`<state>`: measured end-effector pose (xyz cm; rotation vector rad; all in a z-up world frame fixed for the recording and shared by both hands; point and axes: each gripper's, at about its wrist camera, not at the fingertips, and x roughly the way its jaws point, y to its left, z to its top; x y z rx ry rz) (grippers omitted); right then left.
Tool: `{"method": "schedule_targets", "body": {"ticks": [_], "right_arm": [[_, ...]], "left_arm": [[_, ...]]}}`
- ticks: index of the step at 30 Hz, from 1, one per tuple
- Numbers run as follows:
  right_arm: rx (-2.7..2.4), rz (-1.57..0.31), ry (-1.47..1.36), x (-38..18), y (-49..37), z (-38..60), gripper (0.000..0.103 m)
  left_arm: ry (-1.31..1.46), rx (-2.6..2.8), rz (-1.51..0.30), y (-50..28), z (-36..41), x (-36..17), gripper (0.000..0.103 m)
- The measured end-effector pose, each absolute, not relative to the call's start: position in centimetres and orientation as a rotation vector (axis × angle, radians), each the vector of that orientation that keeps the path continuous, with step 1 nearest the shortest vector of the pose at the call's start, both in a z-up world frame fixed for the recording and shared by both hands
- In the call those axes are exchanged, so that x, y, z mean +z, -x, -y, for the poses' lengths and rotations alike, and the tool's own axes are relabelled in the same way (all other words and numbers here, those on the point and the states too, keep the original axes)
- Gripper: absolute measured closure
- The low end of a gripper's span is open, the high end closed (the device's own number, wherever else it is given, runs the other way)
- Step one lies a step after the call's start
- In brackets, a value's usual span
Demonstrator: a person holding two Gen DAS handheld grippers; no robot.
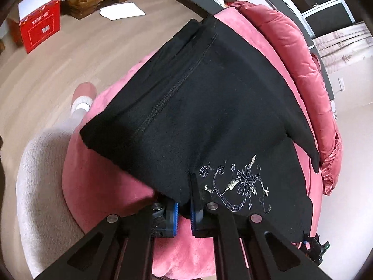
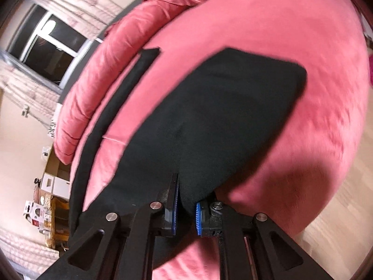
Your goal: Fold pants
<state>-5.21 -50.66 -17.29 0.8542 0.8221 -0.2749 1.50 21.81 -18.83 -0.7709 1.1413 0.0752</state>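
pink plush bedding (image 1: pixel 109 186) fills the left wrist view above a wood floor (image 1: pixel 70 58) with a red box (image 1: pixel 39 32), and the black pants (image 1: pixel 198 116) lie spread on it, silver flower embroidery (image 1: pixel 240 184) near the left claw (image 1: pixel 184 210), whose blue pads pinch the near hem. from the right wrist the same pants (image 2: pixel 209 116) stretch across the bed (image 2: pixel 291 46) beside a rolled pink quilt (image 2: pixel 98 81), and the right claw (image 2: pixel 186 212) grips a bunched fold of the cloth.

black pants (image 1: pixel 209 98) with silver floral embroidery (image 1: pixel 237 184), pink cushion (image 2: pixel 291 35)
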Motion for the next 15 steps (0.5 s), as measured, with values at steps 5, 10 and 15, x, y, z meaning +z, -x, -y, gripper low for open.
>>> {"method": "schedule_targets", "body": {"ticks": [5,10,15], "right_arm": [[-0.267,-0.754,-0.924,-17.4,5.9,52.8,0.077],[-0.371,-0.698,-0.95,-16.9,5.5,56.6,0.077],[-0.398,-0.649,-0.805,-13.7,6.0,57.0,0.094]], "left_arm": [[0.784,0.081,-1.101,-0.9,-21.6,-18.8,0.092],[0.759,0.075,-1.096,-0.7,-21.5,-18.9,0.094],[0.698,0.085,-1.093,-0.5,-20.8,-17.7,0.095]]}}
